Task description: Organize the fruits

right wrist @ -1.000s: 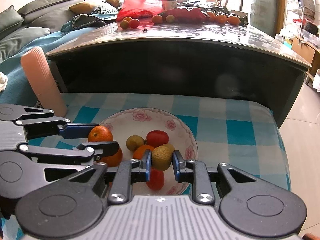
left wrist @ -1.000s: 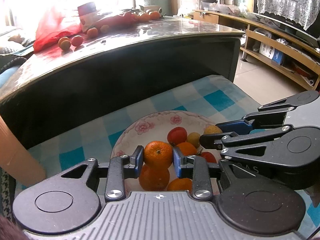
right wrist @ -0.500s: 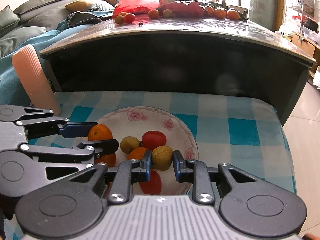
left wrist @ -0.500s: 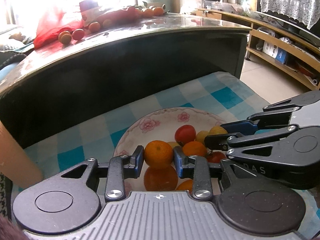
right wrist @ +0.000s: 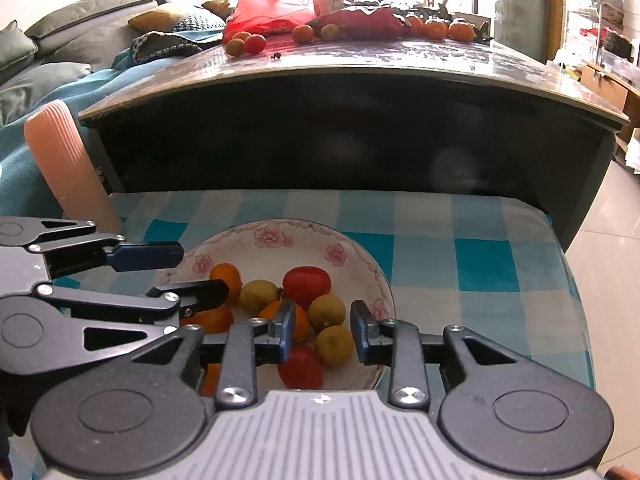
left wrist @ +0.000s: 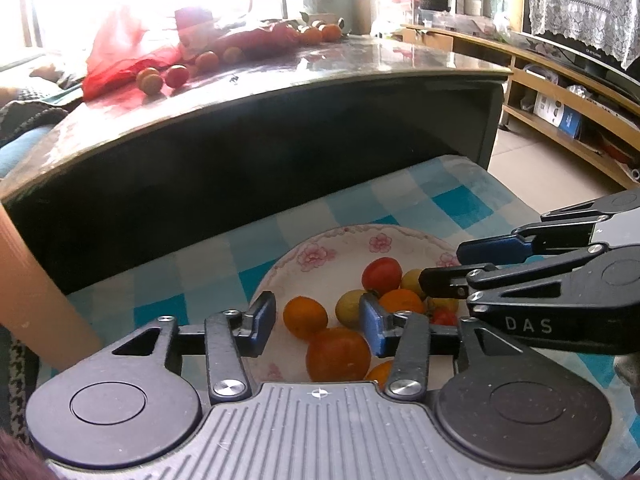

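Now both grippers hang over the floral bowl [right wrist: 362,258], which sits on a blue-checked cloth [right wrist: 480,256]. Above the bowl's left half, the left gripper [left wrist: 318,314] is spread wide with nothing between its fingers — a small orange [left wrist: 305,317] lies free in the bowl below the gap, touching a larger orange [left wrist: 338,354] nearer the camera. Over the bowl's right half, the right gripper [right wrist: 322,330] is likewise parted and empty; a yellow-green fruit [right wrist: 334,346] rests in the bowl under the gap, beside a red tomato [right wrist: 301,366]. Further into the bowl lies another tomato [right wrist: 307,285]. Beyond the bowl stands a dark worktop [right wrist: 400,62] carrying a red bag [right wrist: 272,12] and more loose fruit.
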A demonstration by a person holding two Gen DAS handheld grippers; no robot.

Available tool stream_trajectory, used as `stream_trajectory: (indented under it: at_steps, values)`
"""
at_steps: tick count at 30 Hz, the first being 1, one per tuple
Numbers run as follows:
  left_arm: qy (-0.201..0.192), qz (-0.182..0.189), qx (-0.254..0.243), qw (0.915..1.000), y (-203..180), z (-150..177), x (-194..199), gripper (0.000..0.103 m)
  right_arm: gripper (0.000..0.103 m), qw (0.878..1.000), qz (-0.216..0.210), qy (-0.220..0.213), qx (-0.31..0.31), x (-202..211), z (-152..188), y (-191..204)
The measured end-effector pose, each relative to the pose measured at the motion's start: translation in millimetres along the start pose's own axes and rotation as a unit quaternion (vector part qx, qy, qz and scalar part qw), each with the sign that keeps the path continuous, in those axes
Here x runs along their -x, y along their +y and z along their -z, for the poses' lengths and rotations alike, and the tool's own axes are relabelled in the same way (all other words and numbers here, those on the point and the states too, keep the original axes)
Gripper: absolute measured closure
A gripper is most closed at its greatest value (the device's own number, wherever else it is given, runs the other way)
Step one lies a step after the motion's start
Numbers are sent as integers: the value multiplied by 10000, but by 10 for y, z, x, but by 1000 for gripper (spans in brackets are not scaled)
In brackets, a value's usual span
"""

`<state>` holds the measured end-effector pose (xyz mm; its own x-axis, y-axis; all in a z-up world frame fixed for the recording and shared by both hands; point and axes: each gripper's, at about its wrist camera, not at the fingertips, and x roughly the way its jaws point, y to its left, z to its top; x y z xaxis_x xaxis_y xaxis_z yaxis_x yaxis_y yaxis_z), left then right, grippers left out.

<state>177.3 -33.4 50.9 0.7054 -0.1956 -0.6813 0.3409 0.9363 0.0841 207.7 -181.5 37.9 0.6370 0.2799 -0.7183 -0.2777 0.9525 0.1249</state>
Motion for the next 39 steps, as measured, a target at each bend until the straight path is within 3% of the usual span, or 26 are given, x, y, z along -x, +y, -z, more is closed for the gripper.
stream_trajectory:
  at_steps: [7,21,27,39]
  values:
    - [-35,-104,77,9999,30,10,129,44,53,9998,-38,-175,-88,131,-44,-10]
    - [31,-237,264,9994,-5,123,397,29,53,9976,80,-358,-583,442,-47,-160]
    - [154,-317,243,9991,-84,273,514,17,53,9981,109,-220,-574,571,83,-89]
    - [293,-378,425,9980,-219,635,855,5,52,9984,23,-26,-561,989,595,199]
